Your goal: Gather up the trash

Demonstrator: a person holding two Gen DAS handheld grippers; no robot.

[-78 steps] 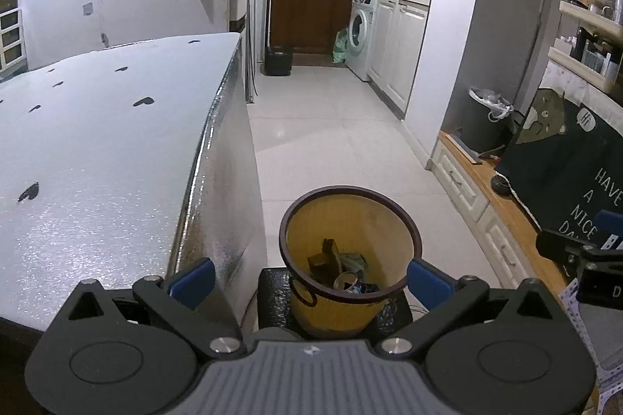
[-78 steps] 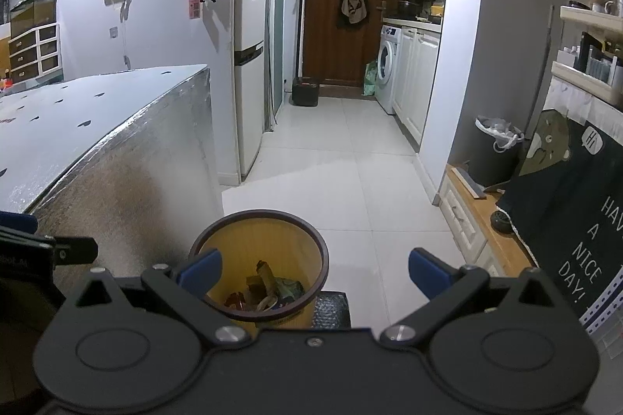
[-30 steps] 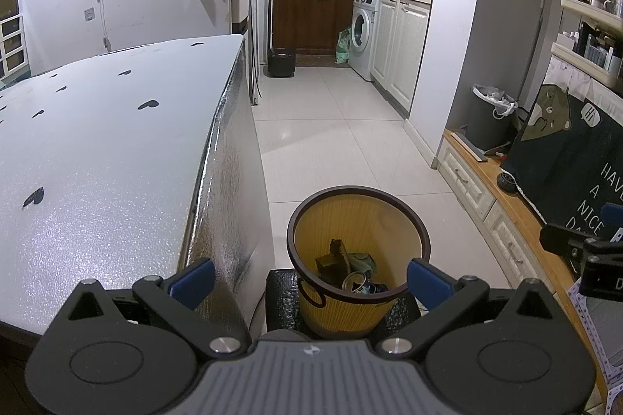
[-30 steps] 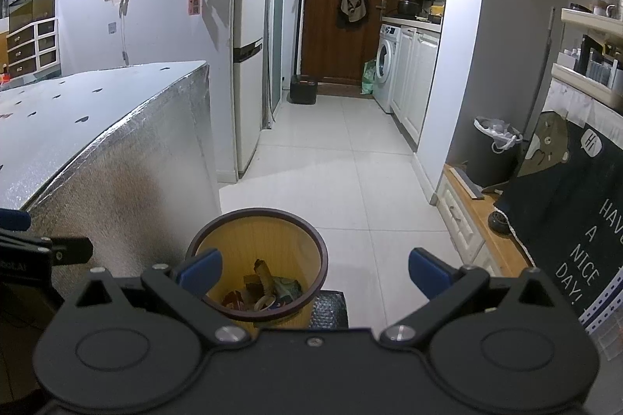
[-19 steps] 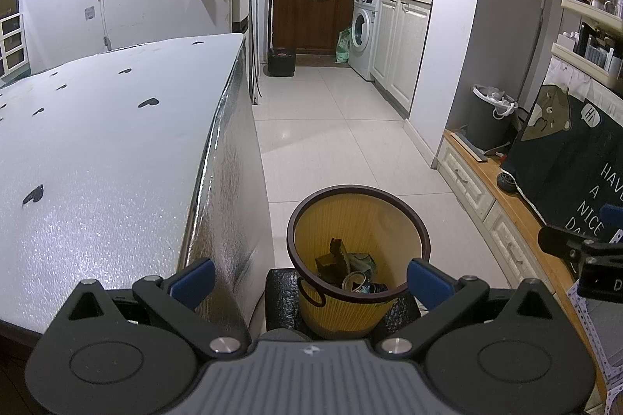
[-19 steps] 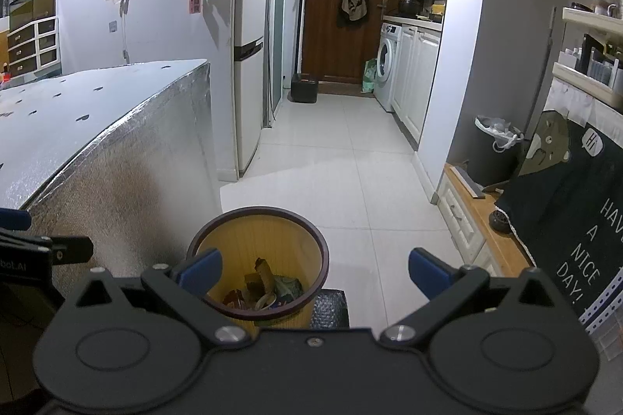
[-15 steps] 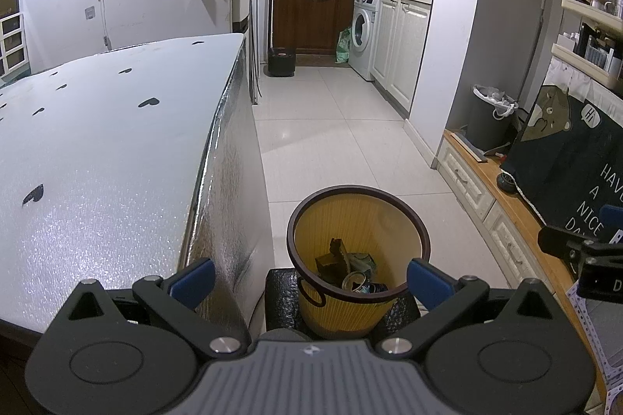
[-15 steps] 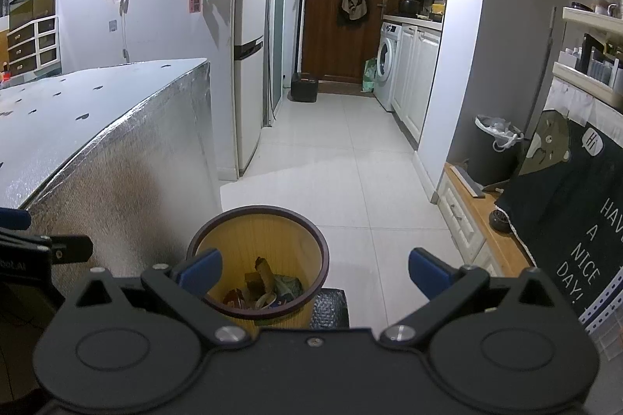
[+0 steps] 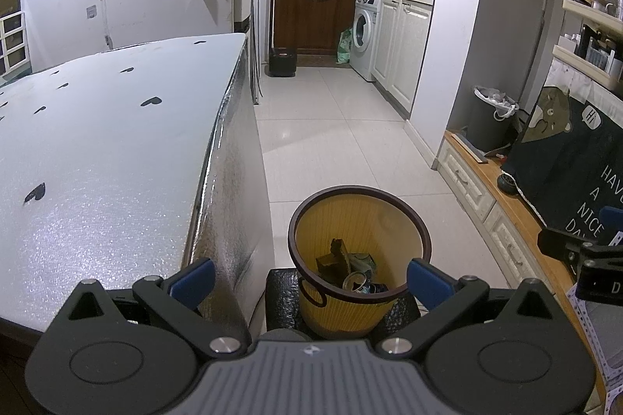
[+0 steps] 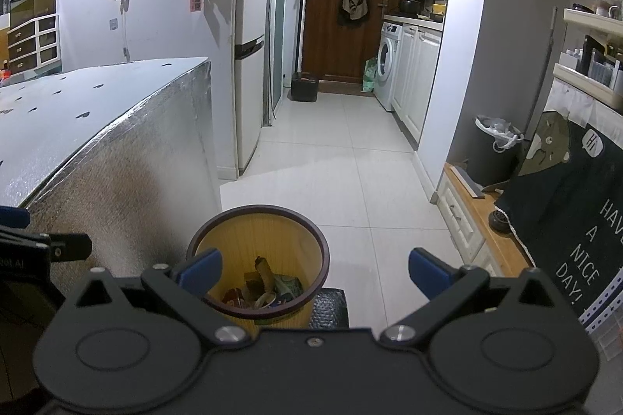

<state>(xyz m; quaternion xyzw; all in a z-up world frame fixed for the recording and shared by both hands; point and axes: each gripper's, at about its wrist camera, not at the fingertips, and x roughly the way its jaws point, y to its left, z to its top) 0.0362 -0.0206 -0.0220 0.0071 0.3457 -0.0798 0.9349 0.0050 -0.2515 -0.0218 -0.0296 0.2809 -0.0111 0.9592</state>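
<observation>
A yellow waste bin point(image 9: 350, 220) with a dark brown rim stands on the floor beside the table's corner. Mixed trash point(image 9: 350, 271) lies at its bottom: cardboard pieces, wrappers and a round can-like item. My left gripper point(image 9: 310, 280) is open and empty, above and just short of the bin. The right wrist view shows the same bin point(image 10: 257, 235) and trash point(image 10: 268, 286) left of centre. My right gripper point(image 10: 314, 271) is also open and holds nothing. Each gripper shows at the edge of the other's view.
A table point(image 9: 97, 161) under a silver cover with black hearts fills the left. The bin rests on a black pad point(image 10: 331, 306). To the right are a low wooden bench with drawers point(image 9: 506, 220), a dark printed cloth point(image 9: 576, 161) and a grey lined bin point(image 9: 490, 115). White tiled floor runs ahead.
The left wrist view has shifted slightly, so the bin sits a little further right in it. Both grippers have stayed open and empty.
</observation>
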